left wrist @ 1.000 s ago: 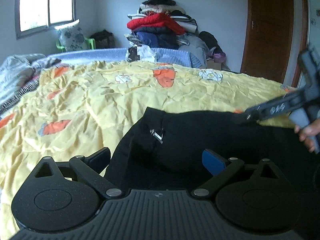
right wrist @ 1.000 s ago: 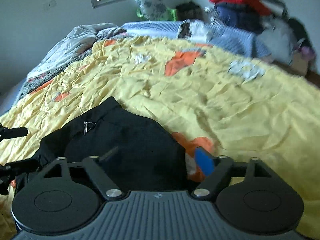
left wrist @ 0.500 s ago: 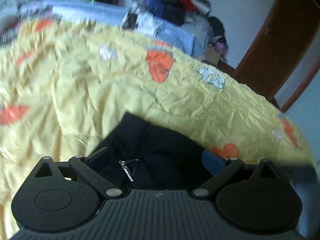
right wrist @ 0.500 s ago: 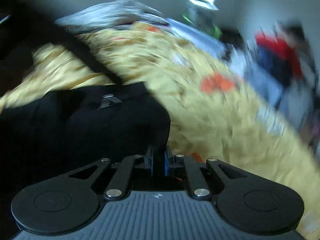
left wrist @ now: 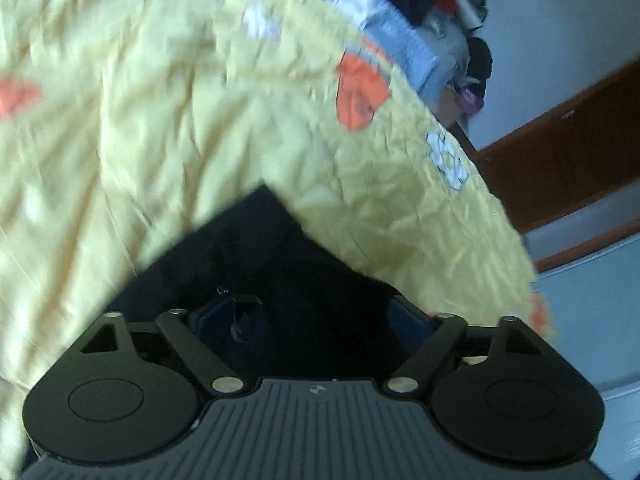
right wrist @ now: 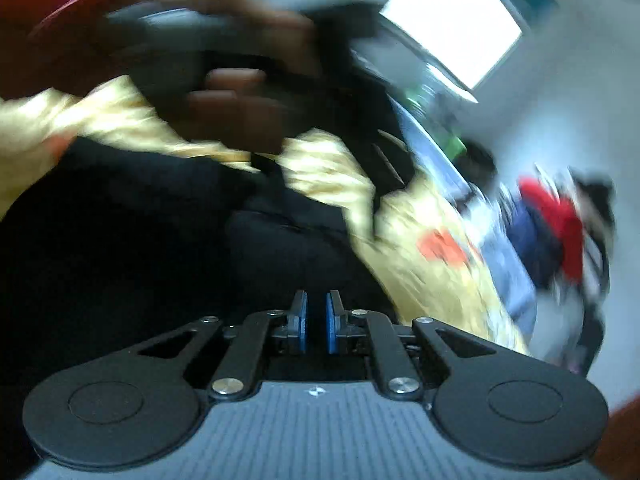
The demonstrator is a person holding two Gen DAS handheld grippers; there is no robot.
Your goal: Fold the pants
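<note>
The black fabric pants [left wrist: 280,280] lie between the spread fingers of the left gripper [left wrist: 316,316], nothing clamped; a corner should be pinched squarely. The right gripper [right wrist: 316,320] is nearly closed, apparently on cloth; even tension is advised.

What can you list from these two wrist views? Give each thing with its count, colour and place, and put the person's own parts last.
pants: one, black, on the quilt, before both tools
quilt: one, yellow with orange patches, covering the bed
clothes pile: one, red, blue and dark, beyond the bed
door: one, brown, right
window: one, bright, on the wall
hand: one, blurred, holding the other tool
left tool: open
right tool: nearly shut, blue pads
</note>
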